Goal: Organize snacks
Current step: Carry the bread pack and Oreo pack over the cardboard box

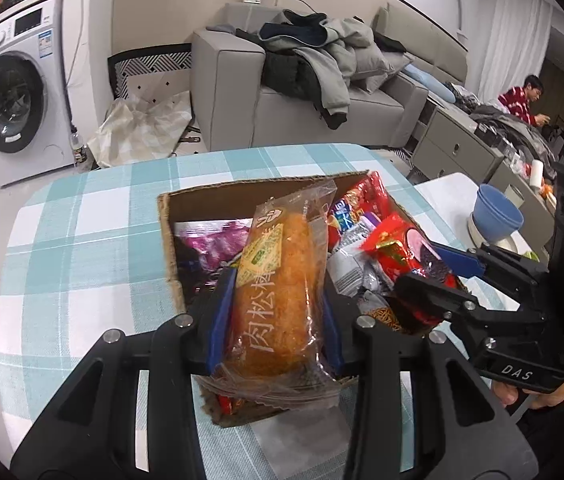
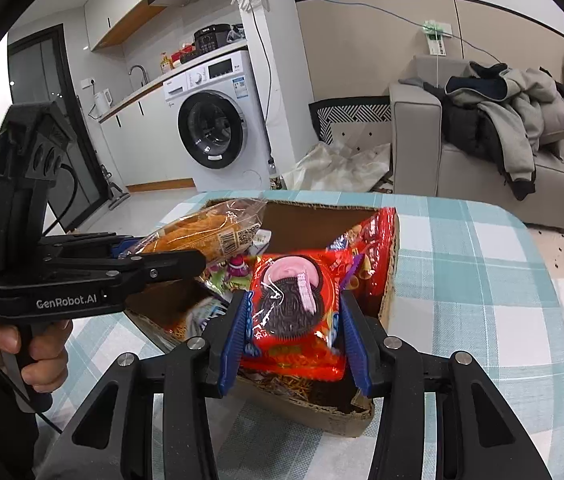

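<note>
From the left wrist view, the left gripper is clamped on a bread roll in clear wrap, held above the near end of the box on the checked table; to the right, the right gripper grips a red cookie pack over the heaped snacks. The slick wrap could slide between the pads, and the soft roll may crush if squeezed harder. From the right wrist view, the right gripper pinches the cookie pack by its sides above the box, level and pointing far; the left gripper reaches in from the left with the roll, a hand on its handle. Both tools crowd one box, so they could collide.
</note>
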`<state>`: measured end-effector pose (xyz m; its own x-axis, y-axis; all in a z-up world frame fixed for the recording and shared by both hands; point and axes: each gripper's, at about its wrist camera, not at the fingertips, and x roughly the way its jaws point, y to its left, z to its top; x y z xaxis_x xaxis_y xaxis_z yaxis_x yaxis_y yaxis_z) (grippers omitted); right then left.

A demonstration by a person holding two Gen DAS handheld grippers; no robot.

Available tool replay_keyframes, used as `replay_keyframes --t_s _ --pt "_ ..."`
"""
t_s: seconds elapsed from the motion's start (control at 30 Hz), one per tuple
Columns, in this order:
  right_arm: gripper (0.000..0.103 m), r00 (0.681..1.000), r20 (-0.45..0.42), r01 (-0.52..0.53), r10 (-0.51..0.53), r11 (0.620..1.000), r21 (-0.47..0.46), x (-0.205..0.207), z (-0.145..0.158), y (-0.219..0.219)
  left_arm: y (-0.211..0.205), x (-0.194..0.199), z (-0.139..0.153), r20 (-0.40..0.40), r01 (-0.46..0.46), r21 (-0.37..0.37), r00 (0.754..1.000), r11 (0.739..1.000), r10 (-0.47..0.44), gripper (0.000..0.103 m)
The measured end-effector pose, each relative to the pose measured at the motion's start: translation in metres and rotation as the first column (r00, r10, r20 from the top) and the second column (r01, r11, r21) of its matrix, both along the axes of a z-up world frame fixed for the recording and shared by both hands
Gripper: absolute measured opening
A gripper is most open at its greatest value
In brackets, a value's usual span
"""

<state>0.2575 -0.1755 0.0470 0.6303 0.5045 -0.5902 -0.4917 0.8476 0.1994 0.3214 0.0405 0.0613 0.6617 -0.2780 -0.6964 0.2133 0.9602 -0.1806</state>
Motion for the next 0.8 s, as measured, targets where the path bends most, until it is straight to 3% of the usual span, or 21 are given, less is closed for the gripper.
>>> replay_keyframes --t_s 0.23,0.8 --pt "0.045 1.0 0.012 -0.005 0.005 1.0 -0.013 0.006 -0.002 0.003 -0.017 0.008 -0.018 -0.035 0.039 0.023 0.999 0.999 -0.038 0.036" --pt "0.045 0.999 0.041 -0.001 0.004 0.997 -0.073 0.013 -0.006 0.01 -0.028 0.003 -0.029 -0.018 0.051 0.085 0.999 0.995 -0.05 0.036"
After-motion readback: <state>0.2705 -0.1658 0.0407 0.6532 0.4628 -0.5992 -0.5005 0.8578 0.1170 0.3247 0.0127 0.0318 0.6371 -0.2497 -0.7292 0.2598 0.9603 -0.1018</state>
